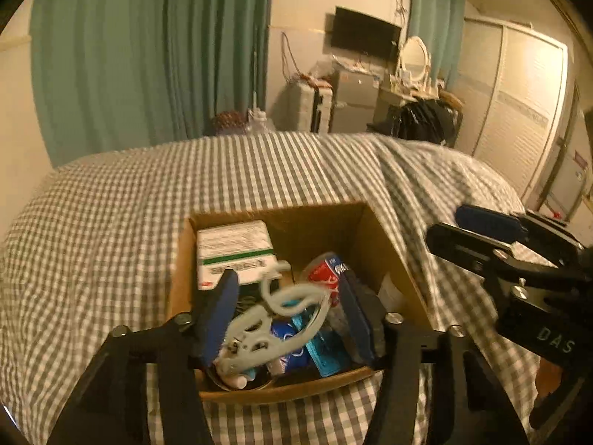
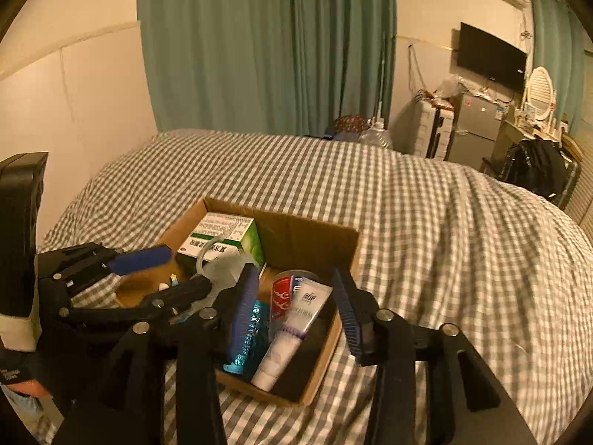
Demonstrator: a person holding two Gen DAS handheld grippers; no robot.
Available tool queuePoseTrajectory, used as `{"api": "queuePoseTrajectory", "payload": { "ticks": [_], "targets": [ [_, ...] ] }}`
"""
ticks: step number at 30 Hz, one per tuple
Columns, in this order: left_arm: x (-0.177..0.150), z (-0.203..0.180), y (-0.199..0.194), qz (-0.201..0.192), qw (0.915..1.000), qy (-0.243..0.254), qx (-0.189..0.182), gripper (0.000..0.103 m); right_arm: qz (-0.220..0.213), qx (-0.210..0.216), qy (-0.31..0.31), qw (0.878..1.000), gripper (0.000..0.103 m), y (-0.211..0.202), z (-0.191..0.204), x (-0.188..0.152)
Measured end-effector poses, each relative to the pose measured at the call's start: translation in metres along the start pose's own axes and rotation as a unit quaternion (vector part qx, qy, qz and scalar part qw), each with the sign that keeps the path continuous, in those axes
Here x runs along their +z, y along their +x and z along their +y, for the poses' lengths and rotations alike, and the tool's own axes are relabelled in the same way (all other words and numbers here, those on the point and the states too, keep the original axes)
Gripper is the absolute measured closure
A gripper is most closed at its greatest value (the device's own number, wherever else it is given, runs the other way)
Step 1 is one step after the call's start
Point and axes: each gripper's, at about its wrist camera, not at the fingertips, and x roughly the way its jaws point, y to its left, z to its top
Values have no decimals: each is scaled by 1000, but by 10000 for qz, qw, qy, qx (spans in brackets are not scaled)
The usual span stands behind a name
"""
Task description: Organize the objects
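Open cardboard box (image 1: pixel 385 244) on checked bedding, holding green-white carton (image 1: pixel 237 252), toothpaste tubes (image 2: pixel 292 330), pale blue clippers (image 1: pixel 270 326).

Box on the bed

We see the box (image 2: pixel 281 237) on the bed (image 2: pixel 426 230); inside, carton (image 2: pixel 222 239) behind, tubes (image 2: pixel 292 319) in front (lying slanted).

Left gripper (image 1: pixel 289 315) low centre of its view, jaws spread wide, right gripper (image 2: pixel 300 315) low centre of its own, jaws likewise parted.
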Motion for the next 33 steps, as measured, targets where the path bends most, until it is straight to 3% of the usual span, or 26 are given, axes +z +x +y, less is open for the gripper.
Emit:
{"api": "queuePoseTrajectory", "payload": {
  "ticks": [9,15,19,25,33],
  "targets": [
    [16,-10,-86,-741,9971,-82,169,20,-605,-204,-3,9980,46,-86,7,15],
    [20,-19,-151,-1356,9903,-60,304,3,-1059,-318,-34,9939,32,-150,20,17],
    [17,-24,-192,-1724,9842,-11,404,0,-1356,-392,-20,9900,19,-187,26,16],
    [9,-26,-239,-2131,9759,19,462,0,-1699,-512,7,9841,9,-231,37,15],
    [-19,-24,-265,-2544,9642,-58,746,0,-2057,-571,132,9769,0,-266,50,-3]
  ]
}}
